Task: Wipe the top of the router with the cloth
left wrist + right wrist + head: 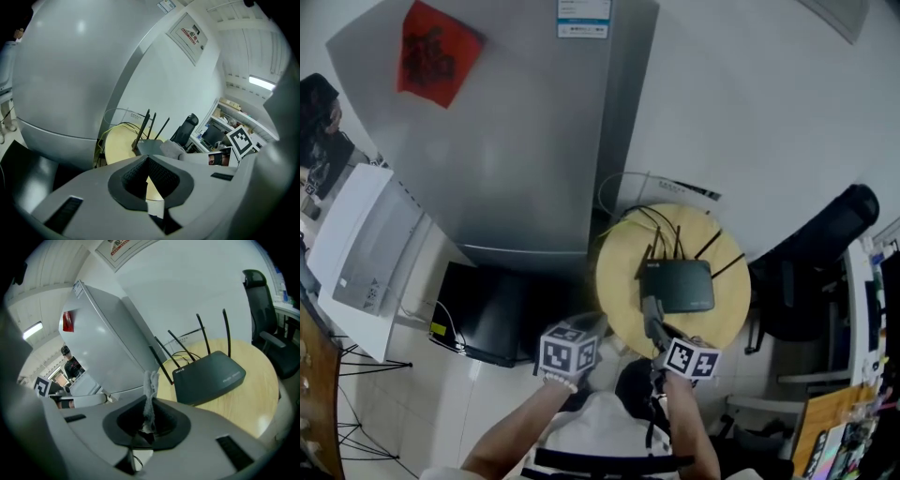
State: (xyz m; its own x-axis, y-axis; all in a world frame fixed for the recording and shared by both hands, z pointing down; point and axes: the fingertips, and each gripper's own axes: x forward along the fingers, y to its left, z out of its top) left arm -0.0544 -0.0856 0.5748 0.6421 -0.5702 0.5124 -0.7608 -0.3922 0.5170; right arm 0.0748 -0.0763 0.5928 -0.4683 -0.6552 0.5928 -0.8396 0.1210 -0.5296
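Note:
A black router (pixel 678 284) with several upright antennas lies on a small round wooden table (pixel 619 272). My right gripper (pixel 653 328) is at the table's near edge, just short of the router, shut on a grey cloth (pixel 650 309). In the right gripper view the cloth (pixel 150 389) stands up from between the jaws, with the router (pixel 211 375) close ahead to the right. My left gripper (pixel 598 325) hovers left of the table's near edge, shut and holding nothing. The left gripper view shows its tips (pixel 148 158) touching, with the router (pixel 149 146) and cloth (pixel 172 149) beyond them.
A tall grey refrigerator (pixel 516 141) with a red paper (pixel 436 52) stands close against the table's left. Cables (pixel 623 199) loop behind the router. A black office chair (pixel 825 253) is to the right, a black box (pixel 483 314) on the floor to the left.

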